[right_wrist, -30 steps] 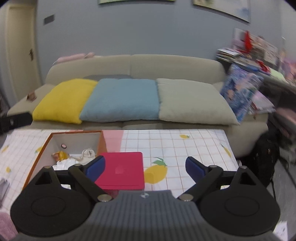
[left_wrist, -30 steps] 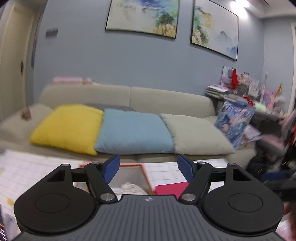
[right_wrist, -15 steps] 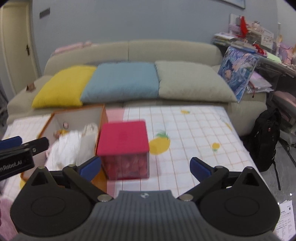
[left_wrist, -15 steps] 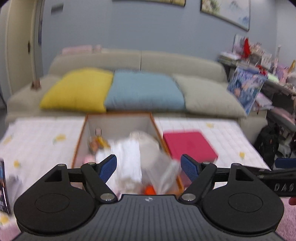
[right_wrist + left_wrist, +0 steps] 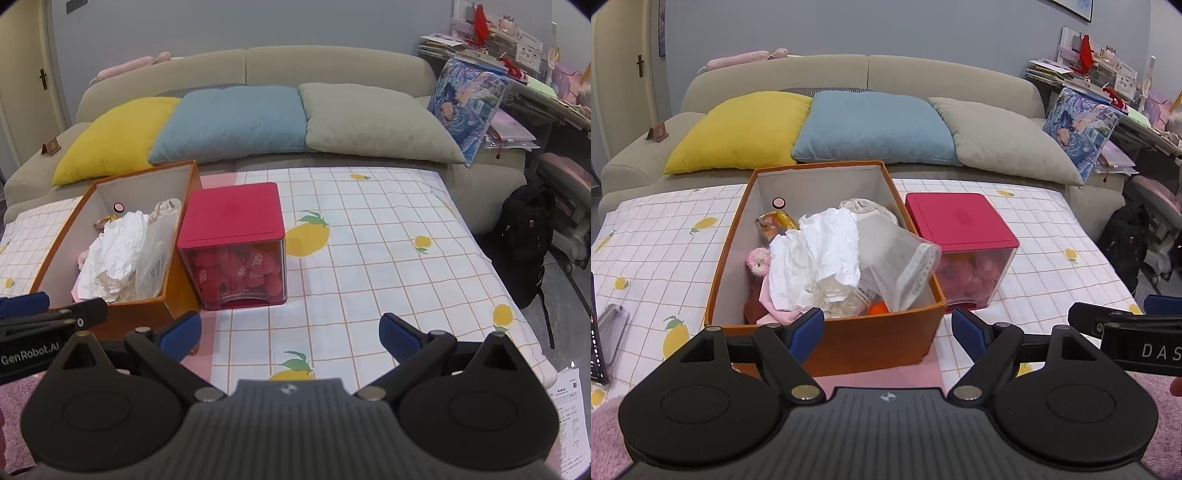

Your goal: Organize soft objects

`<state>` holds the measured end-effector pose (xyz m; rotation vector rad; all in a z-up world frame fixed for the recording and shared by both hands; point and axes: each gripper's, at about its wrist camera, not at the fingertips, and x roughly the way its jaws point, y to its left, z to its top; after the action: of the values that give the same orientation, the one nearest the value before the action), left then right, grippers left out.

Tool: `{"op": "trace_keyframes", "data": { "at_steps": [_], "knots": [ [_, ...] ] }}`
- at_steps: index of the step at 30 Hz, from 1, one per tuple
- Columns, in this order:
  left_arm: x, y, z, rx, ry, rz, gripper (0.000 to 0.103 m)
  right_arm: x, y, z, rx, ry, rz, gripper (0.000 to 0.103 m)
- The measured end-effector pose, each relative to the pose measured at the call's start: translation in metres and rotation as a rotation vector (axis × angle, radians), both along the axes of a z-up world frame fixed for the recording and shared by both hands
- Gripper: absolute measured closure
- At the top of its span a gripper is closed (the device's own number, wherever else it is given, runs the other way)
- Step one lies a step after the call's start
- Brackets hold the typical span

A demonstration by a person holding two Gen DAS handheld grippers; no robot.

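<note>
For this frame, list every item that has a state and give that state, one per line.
orange box: open, no lid, piled with soft items
white crumpled cloth: lying on top of the pile
clear zip bag: leaning on the box's right wall
red-lidded clear container: lid on, holding red pieces
left gripper: jaws open, empty
right gripper: jaws open, empty

Crumpled white cloth [image 5: 816,258] and soft toys fill the orange box [image 5: 875,338].
</note>
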<state>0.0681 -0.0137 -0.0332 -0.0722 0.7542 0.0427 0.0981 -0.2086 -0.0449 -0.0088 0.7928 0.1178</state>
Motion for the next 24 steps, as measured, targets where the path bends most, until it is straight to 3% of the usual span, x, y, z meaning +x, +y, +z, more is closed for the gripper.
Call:
{"op": "trace_keyframes", "data": {
  "at_steps": [12, 24],
  "knots": [
    [-0.001, -0.009, 0.010, 0.022, -0.035, -0.006, 0.011, -0.015, -0.004, 0.013, 0.000, -0.078, -0.032, 0.003],
    [-0.001, -0.011, 0.009, 0.032, -0.036, -0.019, 0.011, -0.016, -0.005, 0.012, -0.003, -0.087, -0.038, 0.003]
  ]
}}
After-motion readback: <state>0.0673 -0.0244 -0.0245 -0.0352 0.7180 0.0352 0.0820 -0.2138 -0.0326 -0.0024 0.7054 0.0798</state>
